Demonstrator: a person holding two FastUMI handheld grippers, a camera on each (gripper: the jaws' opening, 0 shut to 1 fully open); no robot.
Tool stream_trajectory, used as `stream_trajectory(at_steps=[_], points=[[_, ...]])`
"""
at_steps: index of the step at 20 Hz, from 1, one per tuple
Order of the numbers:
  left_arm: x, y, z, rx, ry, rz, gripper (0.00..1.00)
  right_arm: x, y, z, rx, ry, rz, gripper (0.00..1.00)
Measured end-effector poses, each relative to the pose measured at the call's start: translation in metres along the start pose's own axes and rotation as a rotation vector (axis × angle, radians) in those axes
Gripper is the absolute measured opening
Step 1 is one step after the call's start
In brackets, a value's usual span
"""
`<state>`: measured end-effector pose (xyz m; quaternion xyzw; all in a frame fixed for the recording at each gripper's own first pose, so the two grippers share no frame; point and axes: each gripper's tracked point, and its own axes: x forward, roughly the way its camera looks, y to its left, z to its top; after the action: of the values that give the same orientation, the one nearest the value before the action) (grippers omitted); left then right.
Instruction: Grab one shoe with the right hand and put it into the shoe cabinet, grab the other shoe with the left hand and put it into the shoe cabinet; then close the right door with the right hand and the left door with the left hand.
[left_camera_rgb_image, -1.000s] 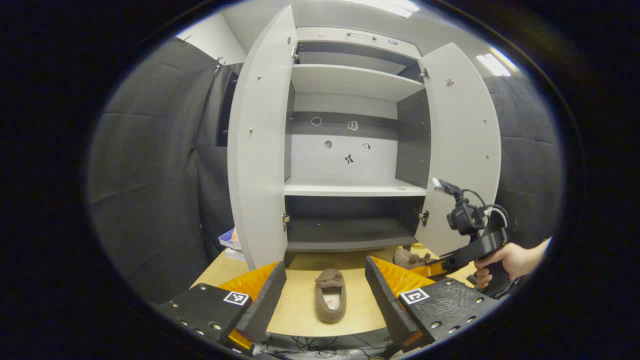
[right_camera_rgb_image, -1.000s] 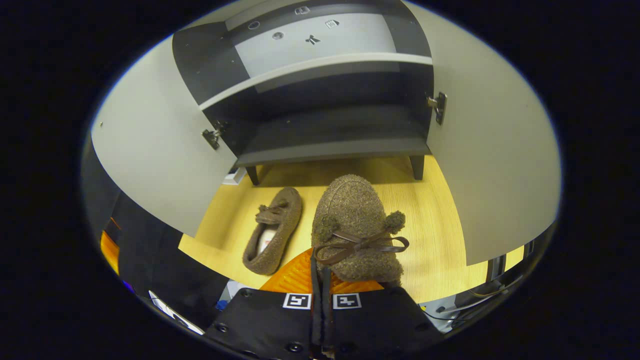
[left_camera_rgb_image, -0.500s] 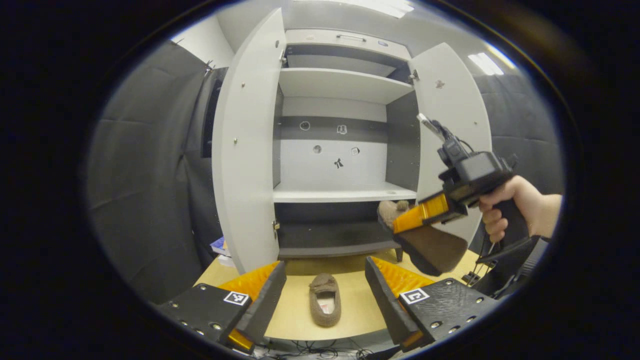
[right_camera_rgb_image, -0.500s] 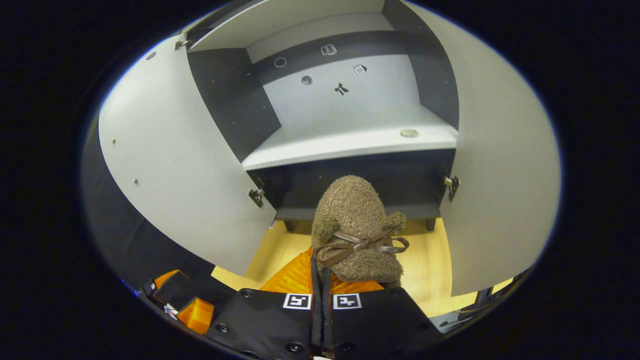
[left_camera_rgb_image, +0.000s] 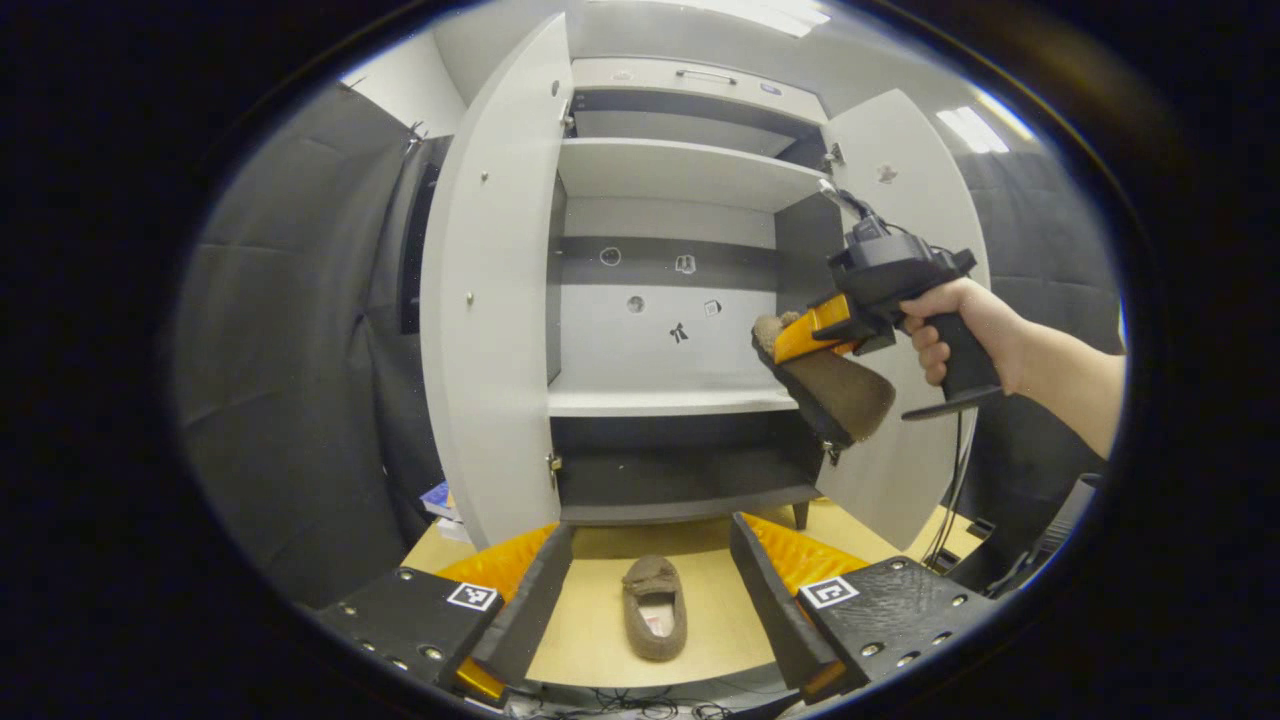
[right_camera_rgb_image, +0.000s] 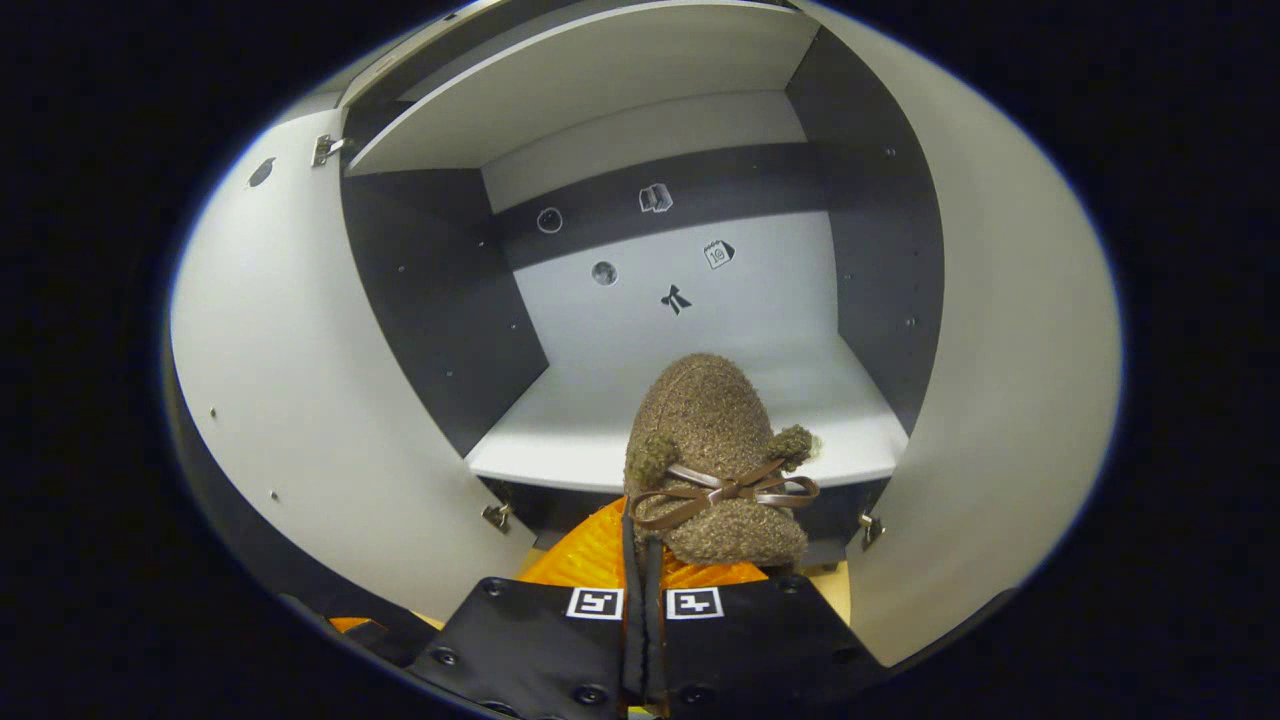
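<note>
No brand or readable writing shows; the cabinet's (left_camera_rgb_image: 690, 300) back panel carries only a few small pictogram stickers (right_camera_rgb_image: 677, 298), and each gripper's body bears square black-and-white marker tags.

The held shoe (right_camera_rgb_image: 712, 460) is a fuzzy brown slipper with a rounded toe, two small pom-poms and a thin brown ribbon bow. The right gripper (right_camera_rgb_image: 645, 560) has its fingers drawn nearly together, pinching the slipper at its heel end, toe pointing away toward the middle shelf (right_camera_rgb_image: 690, 440). In the left gripper view this same shoe (left_camera_rgb_image: 825, 385) hangs in the air in front of the right side of the cabinet, at the level of the middle shelf, its flat sole facing down and near; a hand (left_camera_rgb_image: 965, 325) grips the handle.

The other shoe (left_camera_rgb_image: 655, 620), same woolly make, lies on the pale wooden floor (left_camera_rgb_image: 720, 610) just in front of the cabinet's dark bottom compartment, between the fingers of the left gripper (left_camera_rgb_image: 650, 590), which stand wide apart and touch nothing.

Both smooth grey doors (left_camera_rgb_image: 490, 300) stand open.
</note>
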<state>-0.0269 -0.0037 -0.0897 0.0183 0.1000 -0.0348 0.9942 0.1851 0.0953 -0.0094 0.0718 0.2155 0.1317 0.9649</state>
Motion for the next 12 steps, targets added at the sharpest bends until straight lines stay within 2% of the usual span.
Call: stream_trajectory(at_steps=[1,3,5,9,12], points=[[0.002,0.0,0.003,-0.003,-0.003,0.0,0.86,0.007,-0.002,0.013,0.0,-0.017,-0.002,0.02],[0.01,-0.001,0.011,-0.003,-0.01,-0.006,1.0,0.024,-0.006,0.036,-0.002,-0.05,-0.007,0.02],[0.018,0.001,0.014,0.005,-0.007,0.0,0.86,0.041,-0.012,0.056,-0.005,-0.072,-0.018,0.02],[0.033,-0.002,0.024,0.002,-0.018,0.019,0.93,0.081,-0.021,0.088,-0.008,-0.113,-0.028,0.02],[0.042,-0.01,0.03,-0.037,-0.017,0.022,0.93,0.111,-0.034,0.109,-0.055,-0.149,-0.052,0.02]])
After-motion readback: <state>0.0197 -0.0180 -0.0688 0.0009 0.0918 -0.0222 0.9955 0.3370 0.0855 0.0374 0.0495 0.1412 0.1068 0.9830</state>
